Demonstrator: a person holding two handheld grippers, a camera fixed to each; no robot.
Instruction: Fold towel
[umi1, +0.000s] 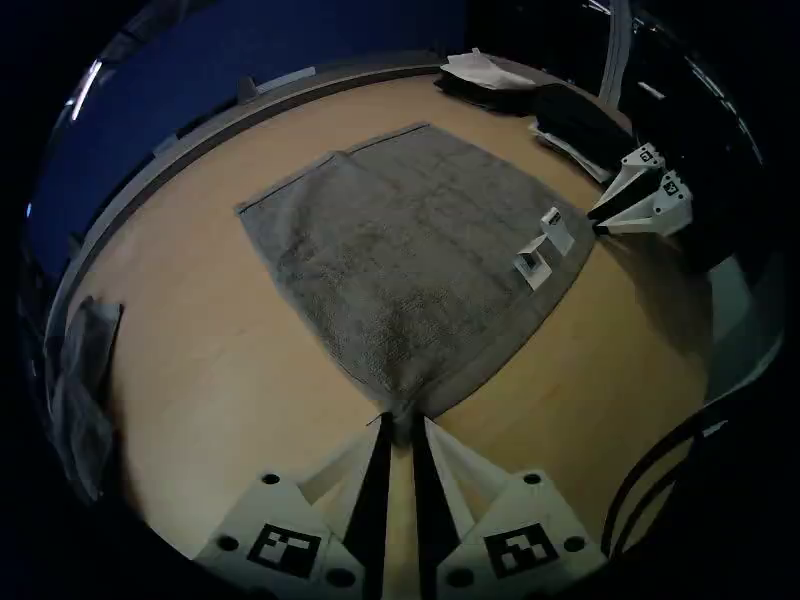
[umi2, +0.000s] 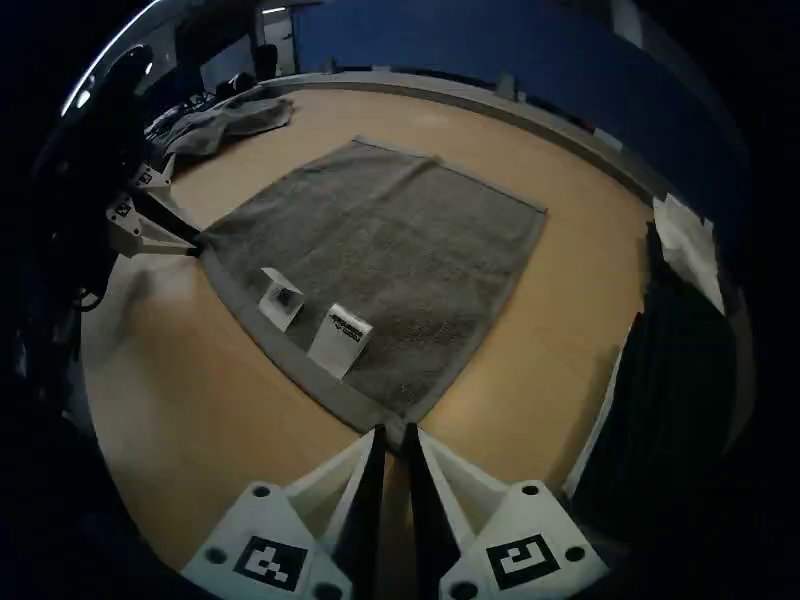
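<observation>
The left tongs (umi1: 400, 432) and right tongs (umi2: 397, 437) each clench a corner of the flat towel (umi1: 410, 250).

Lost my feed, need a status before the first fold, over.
Left gripper pinching one towel corner. Right gripper pinching the next corner. Towel flat, two white tags lying on it.

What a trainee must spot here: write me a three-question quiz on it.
1. True or false: the towel lies spread flat on the table.
2. The left gripper and right gripper each meet the towel at: A) its middle B) a corner C) its far edge.
3. Fill in: ___ white tags sit on the towel.
Key: 1 true; 2 B; 3 two.
</observation>
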